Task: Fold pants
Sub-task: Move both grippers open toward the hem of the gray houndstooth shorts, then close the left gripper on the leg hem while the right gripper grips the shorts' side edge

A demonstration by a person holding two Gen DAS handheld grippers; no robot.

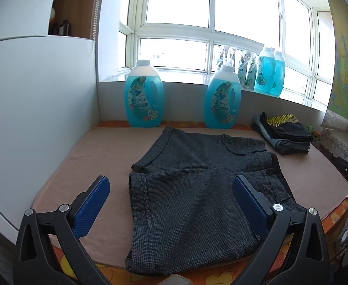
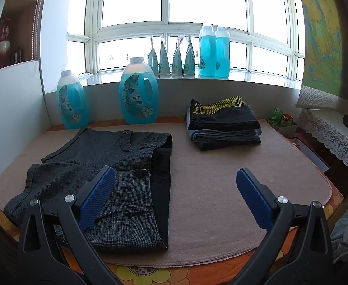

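Observation:
Dark grey checked shorts [image 1: 192,190] lie flat on a beige mat [image 1: 98,149], legs to the left, waistband to the right. My left gripper [image 1: 171,190] is open and empty above the near leg. In the right wrist view the shorts [image 2: 117,166] lie at left with a black waistband lining [image 2: 160,185] showing. My right gripper [image 2: 175,182] is open and empty, hovering over the waistband edge and the bare mat [image 2: 221,178].
A stack of folded clothes [image 2: 223,125] sits at the mat's back right. Two blue detergent bottles [image 1: 144,95] [image 1: 223,97] stand behind the mat. More bottles [image 2: 213,52] and pouches line the windowsill. A white panel [image 1: 38,99] bounds the left side.

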